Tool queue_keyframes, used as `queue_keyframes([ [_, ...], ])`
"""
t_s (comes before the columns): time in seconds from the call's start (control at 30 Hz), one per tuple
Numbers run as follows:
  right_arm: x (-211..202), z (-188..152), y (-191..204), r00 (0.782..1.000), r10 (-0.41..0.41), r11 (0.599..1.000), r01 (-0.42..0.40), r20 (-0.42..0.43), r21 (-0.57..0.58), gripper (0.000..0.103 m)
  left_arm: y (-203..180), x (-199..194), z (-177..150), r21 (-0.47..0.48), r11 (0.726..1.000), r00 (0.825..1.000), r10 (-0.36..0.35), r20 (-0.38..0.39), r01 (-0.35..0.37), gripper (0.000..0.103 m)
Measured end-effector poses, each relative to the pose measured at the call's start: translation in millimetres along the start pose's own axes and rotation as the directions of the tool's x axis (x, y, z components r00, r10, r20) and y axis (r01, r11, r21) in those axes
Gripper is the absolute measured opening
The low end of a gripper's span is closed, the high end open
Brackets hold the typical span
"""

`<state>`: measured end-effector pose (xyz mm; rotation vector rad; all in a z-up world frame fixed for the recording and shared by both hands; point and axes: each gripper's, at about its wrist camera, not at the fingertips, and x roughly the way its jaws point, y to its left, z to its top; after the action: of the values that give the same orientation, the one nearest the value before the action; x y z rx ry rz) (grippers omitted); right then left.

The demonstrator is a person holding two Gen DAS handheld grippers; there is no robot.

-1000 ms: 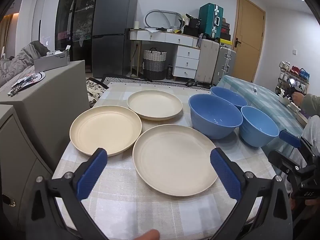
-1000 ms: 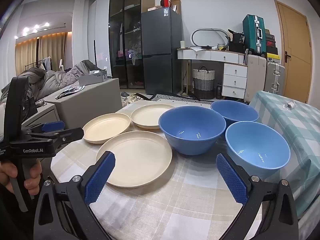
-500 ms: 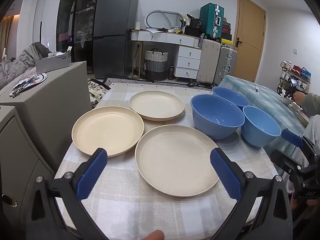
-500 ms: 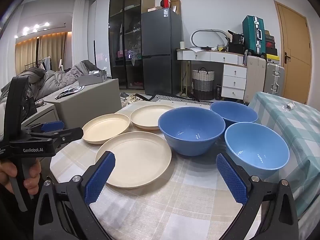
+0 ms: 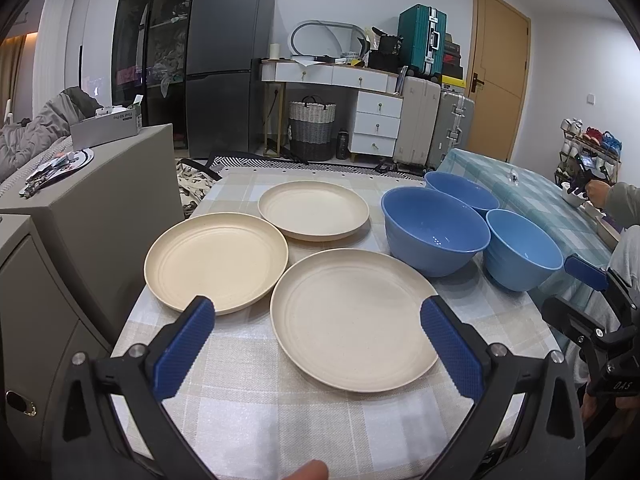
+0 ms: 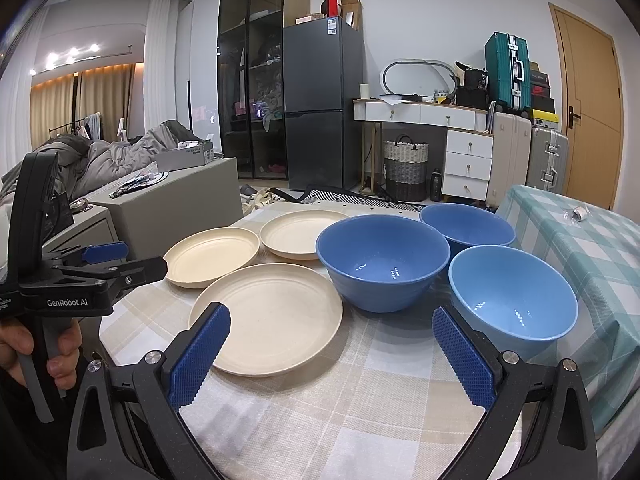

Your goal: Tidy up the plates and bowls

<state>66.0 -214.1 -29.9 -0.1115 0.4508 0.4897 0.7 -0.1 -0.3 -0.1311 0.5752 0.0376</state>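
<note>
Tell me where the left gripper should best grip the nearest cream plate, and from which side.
Probably the near rim of the nearest round cream plate, approached low from the front: it lies flat on the checked tablecloth, and only its raised lip offers purchase. The left gripper is open and already faces it.

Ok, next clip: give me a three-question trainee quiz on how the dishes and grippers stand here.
1. How many cream plates and how many blue bowls sit on the checked tablecloth?
2. True or false: the left gripper is shut on the nearest plate.
3. Which bowl lies closest to the right gripper: A) the light blue bowl, B) the far bowl, C) the middle bowl?

Key:
1. Three plates, three bowls, none stacked.
2. False; both grippers are open and hold nothing.
3. A.
</note>
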Motion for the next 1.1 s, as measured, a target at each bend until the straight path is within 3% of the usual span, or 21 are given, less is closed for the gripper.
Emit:
queue_keyframes([
  [1.1, 0.2, -0.6, 0.4, 1.0, -0.002, 1.0, 0.002, 0.002, -0.004, 0.103, 1.3, -3.2, 2.0, 0.005, 1.0, 1.0, 0.006, 0.007, -0.006, 0.103],
])
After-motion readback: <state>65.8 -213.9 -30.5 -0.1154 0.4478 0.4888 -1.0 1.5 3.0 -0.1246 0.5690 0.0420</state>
